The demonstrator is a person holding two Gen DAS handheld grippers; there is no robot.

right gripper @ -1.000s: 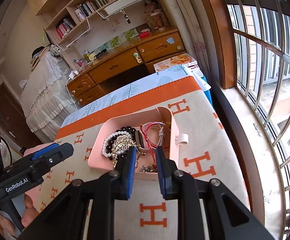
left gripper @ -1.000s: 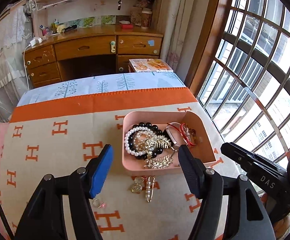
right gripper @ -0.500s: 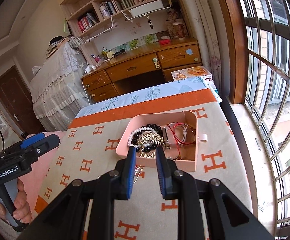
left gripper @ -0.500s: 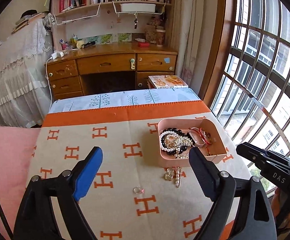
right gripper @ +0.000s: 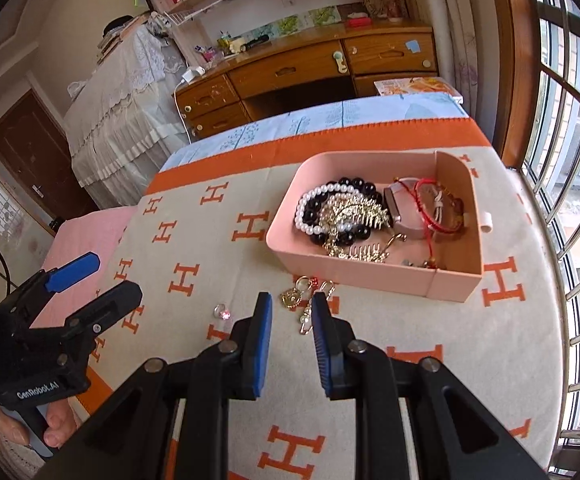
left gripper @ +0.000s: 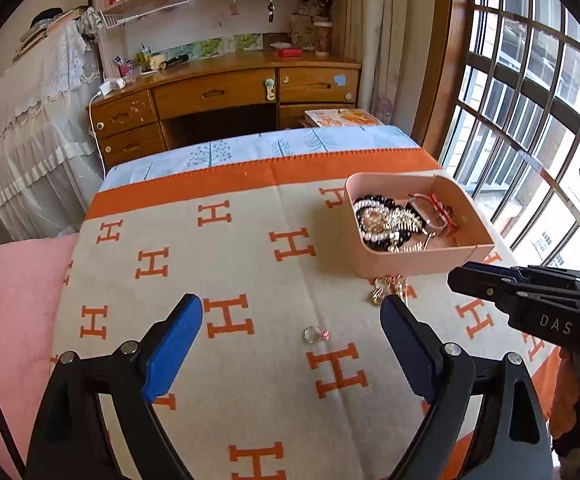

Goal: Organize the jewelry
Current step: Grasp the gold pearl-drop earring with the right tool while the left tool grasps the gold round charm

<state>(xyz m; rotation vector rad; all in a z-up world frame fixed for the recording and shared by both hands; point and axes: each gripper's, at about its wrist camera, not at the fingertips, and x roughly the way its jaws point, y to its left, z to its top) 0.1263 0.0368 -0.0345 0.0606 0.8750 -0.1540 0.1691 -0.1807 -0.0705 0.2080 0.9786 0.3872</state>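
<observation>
Jewelry left loose on the beige blanket with orange H letters (right gripper: 193, 248) is a small silver ring with a pink stone (right gripper: 221, 312) and gold dangling earrings (right gripper: 304, 300), just ahead of the right gripper (right gripper: 290, 312), whose blue-padded jaws stand slightly apart and empty. The left gripper (left gripper: 290, 316) hovers wide open above the ring (left gripper: 316, 335). Beyond, the pink rectangular plastic tray (right gripper: 374, 276) holds 2 bead bracelets and more; a pinch could catch blanket instead of thin metal and flick the earrings away.

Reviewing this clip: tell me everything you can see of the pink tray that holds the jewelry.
The pink tray is a shallow, open-topped rectangular box with rounded corners, apparently matte plastic. It sits flat on the H-patterned blanket, toward the window side. Inside lie a white pearl bracelet, black beads, gold leaf-shaped pieces and red cord bracelets. A small white tab sticks out from its right wall. Neither gripper touches it.
</observation>
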